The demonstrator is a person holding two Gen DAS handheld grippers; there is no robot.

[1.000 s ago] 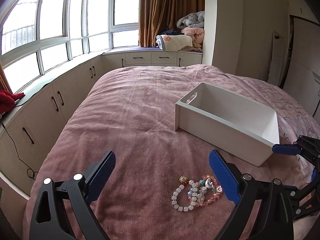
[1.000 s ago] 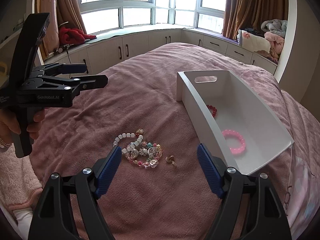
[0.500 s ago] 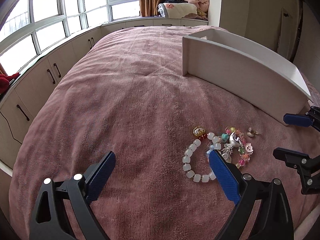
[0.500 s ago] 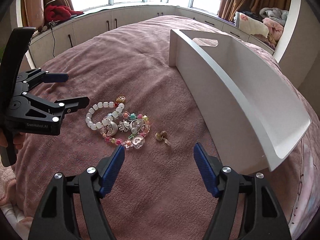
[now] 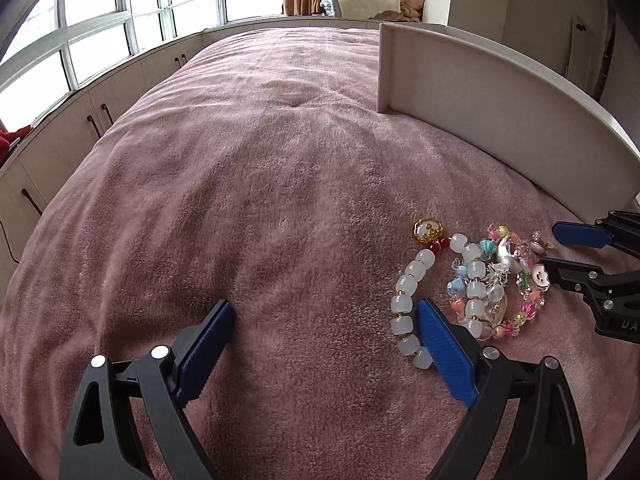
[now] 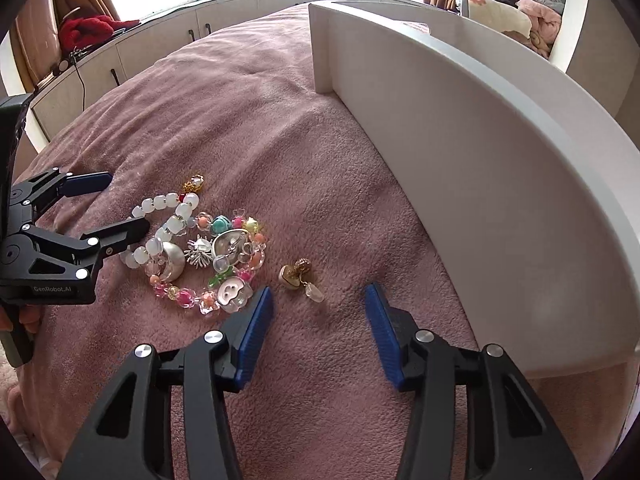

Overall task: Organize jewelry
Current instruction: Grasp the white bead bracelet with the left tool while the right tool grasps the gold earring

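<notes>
A heap of jewelry lies on the pink blanket (image 5: 280,168): a white bead bracelet (image 5: 412,284) (image 6: 160,216), a many-coloured bead bracelet (image 5: 524,292) (image 6: 224,280), silver pieces and a gold charm (image 5: 428,230). A small gold earring (image 6: 298,274) lies apart, toward the white bin (image 6: 480,160) (image 5: 500,120). My right gripper (image 6: 318,294) (image 5: 560,252) hangs low over the earring; its jaws are closing, with the earring just ahead between the tips and untouched. My left gripper (image 5: 324,312) (image 6: 116,204) is wide, closing slightly, over bare blanket; its right finger is beside the white bracelet.
The bin's long wall stands close on the right of the jewelry, and its inside is hidden. Low cabinets (image 5: 60,152) under windows run along the bed's far and left sides. Folded bedding (image 5: 360,0) is piled in the far corner. A hand (image 6: 16,320) holds the left gripper.
Both grippers have come down close to the jewelry and tipped further downward. The right jaws have narrowed a lot, the left ones a little. The bin's inside has dropped out of sight.
</notes>
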